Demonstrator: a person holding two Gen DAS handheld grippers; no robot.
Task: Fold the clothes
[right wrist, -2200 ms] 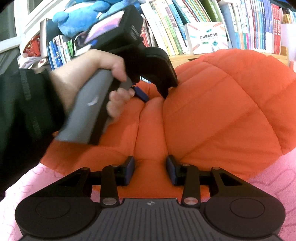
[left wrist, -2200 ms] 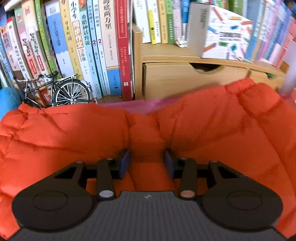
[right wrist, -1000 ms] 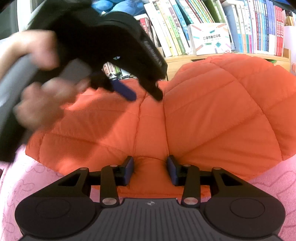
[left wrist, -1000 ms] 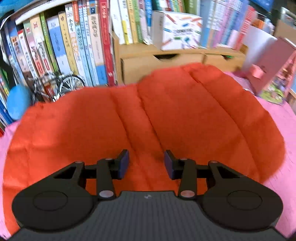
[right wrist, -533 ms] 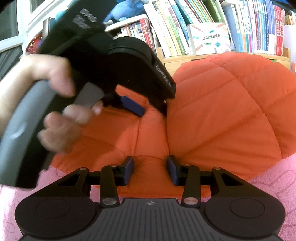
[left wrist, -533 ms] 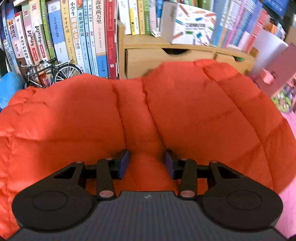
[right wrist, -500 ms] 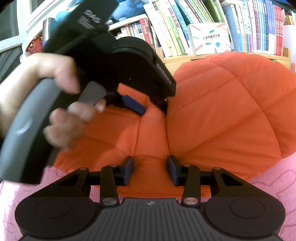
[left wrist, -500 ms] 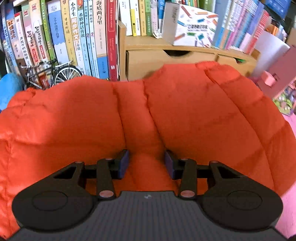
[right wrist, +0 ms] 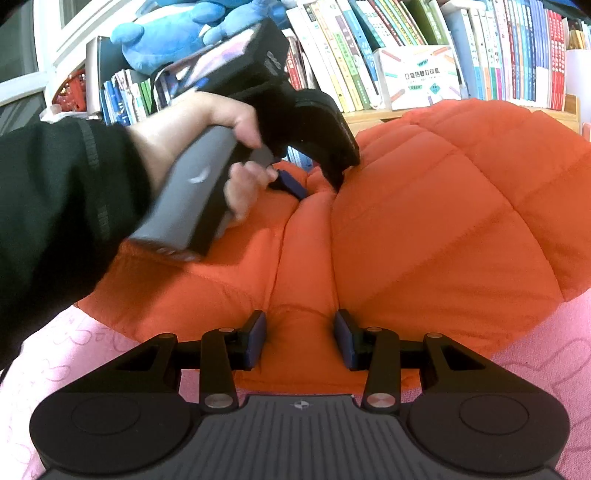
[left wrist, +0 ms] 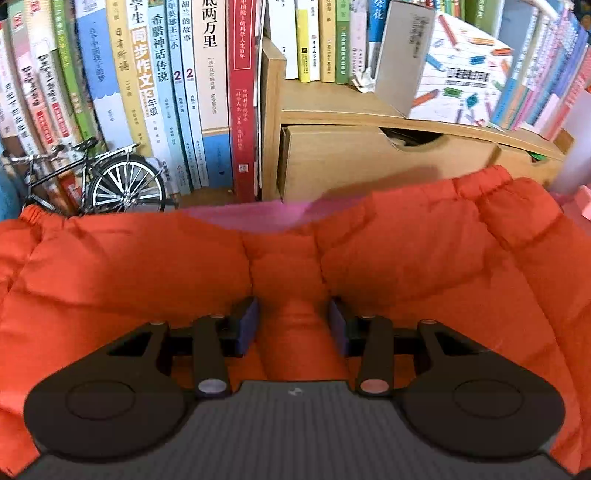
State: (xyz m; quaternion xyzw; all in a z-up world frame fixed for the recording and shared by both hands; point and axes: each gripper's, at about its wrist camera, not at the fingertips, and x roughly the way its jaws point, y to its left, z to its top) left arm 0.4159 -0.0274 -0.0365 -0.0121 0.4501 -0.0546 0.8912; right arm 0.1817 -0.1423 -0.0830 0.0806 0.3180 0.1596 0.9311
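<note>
An orange quilted puffer garment [left wrist: 443,277] [right wrist: 443,221] lies on a pink cloth surface [right wrist: 535,350]. My left gripper [left wrist: 293,325] is shut on a raised ridge of it near the far elastic hem, and the padding bulges up on both sides of the fingers. In the right wrist view a hand [right wrist: 221,122] in a black sleeve holds that left gripper [right wrist: 314,184] at the far side. My right gripper [right wrist: 299,339] is shut on the puckered near edge of the same ridge, which runs straight between the two grippers.
Just behind the garment stand a packed bookshelf, a wooden drawer box [left wrist: 369,158] and a small model bicycle [left wrist: 110,181]. A blue plush toy [right wrist: 166,33] sits on top of the books. A white printed box [right wrist: 417,77] stands on the shelf. Pink cloth [left wrist: 251,218] shows past the hem.
The left gripper lifted and drew back a second ago, then came forward and down again to the far hem, closer to the shelf. The right gripper has stayed put on the near edge.
</note>
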